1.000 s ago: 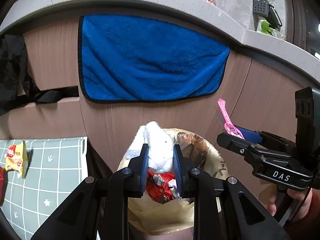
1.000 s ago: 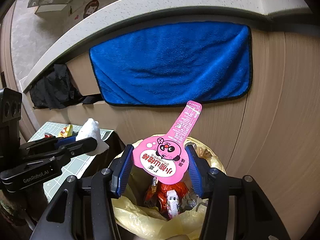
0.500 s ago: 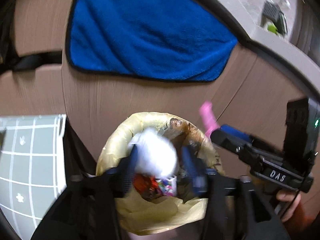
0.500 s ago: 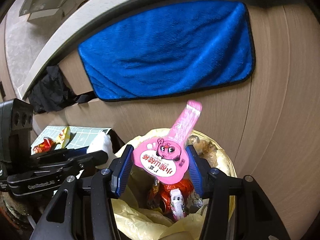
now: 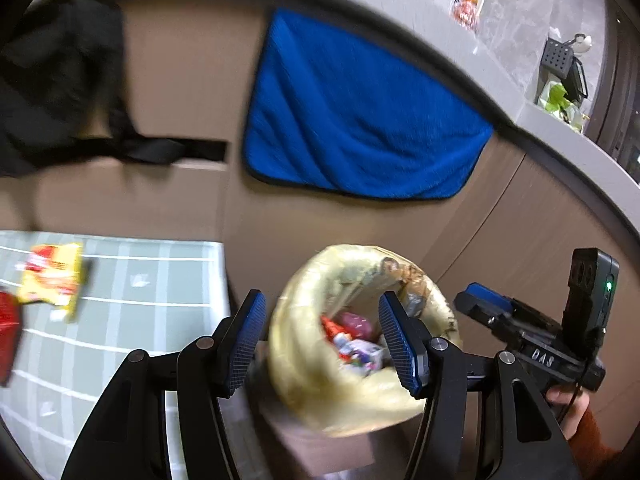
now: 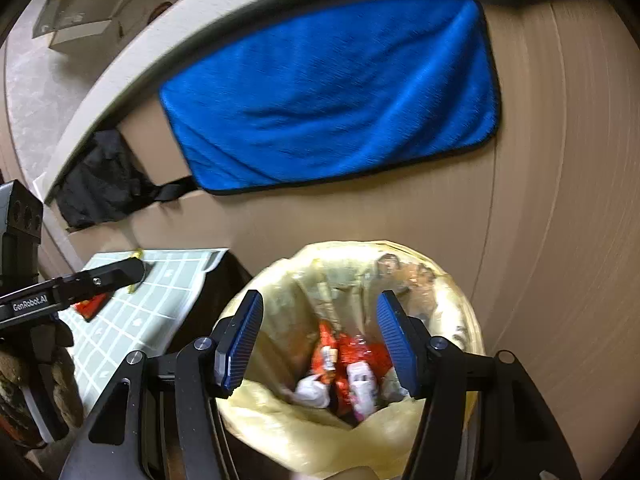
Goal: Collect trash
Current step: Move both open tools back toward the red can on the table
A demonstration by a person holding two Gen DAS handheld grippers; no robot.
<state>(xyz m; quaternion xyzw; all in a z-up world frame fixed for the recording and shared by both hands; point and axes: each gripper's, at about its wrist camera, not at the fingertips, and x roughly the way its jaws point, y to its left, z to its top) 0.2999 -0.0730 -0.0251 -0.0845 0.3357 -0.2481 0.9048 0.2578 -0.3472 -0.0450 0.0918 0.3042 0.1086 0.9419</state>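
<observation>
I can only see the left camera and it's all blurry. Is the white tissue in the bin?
Observer: Yes. The right camera shows the tissue lying in the bin, beside the red wrappers.
Operator: Is the other gripper holding something?
Observer: No. The right gripper has its jaws open above the bin, with nothing between them.
Operator: What's the red thing at the edge of my picture?
Observer: A red wrapper lying flat on the mat.
</observation>
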